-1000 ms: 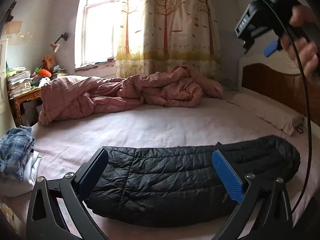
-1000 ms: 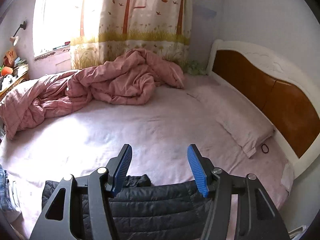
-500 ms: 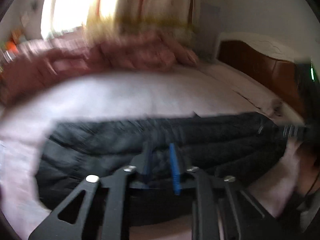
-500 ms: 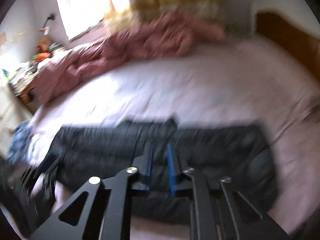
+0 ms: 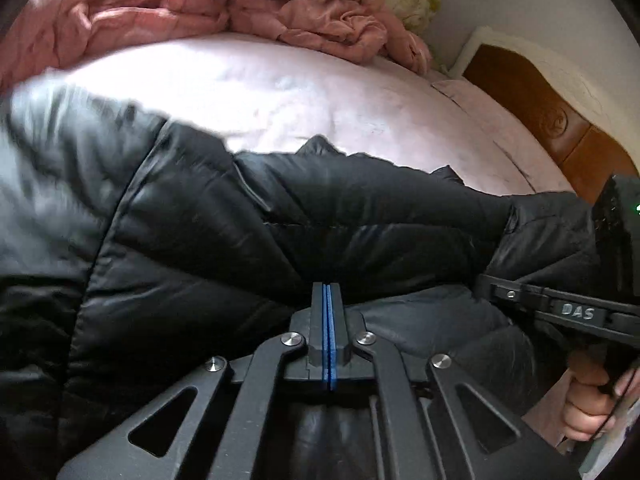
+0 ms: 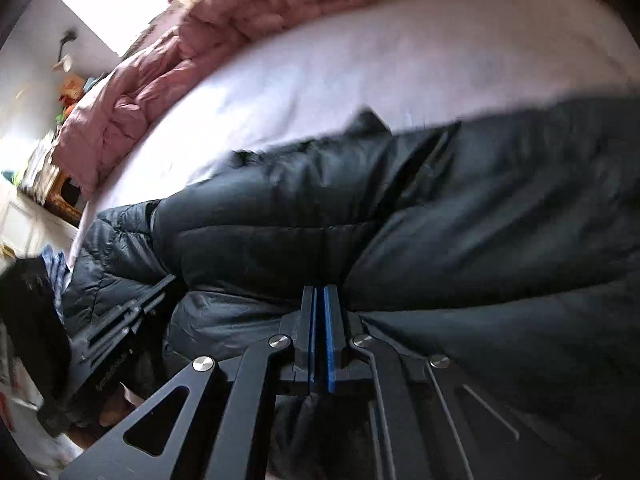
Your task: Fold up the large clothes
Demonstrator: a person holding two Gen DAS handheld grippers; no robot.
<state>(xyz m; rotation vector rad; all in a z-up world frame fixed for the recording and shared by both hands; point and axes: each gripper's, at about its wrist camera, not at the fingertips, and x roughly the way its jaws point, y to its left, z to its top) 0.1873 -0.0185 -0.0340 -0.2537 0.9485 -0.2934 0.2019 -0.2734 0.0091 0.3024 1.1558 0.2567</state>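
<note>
Left gripper (image 5: 327,292): black linkage arms, blue-faced pads, silver round screws. Right gripper (image 6: 319,294): same build; its black side rail reads "DAS" in the left view.

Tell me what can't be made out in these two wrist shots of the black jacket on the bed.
- Left wrist view: whether the left gripper pinches fabric of the black jacket; its closed tips hide the contact.
- Right wrist view: the same for the right gripper.
- Both views: the jacket's near edge, covered by gripper frames.
- Left wrist view: the jacket's left end, motion-blurred.
- Right wrist view: the shelf clutter, blurred and small.
</note>
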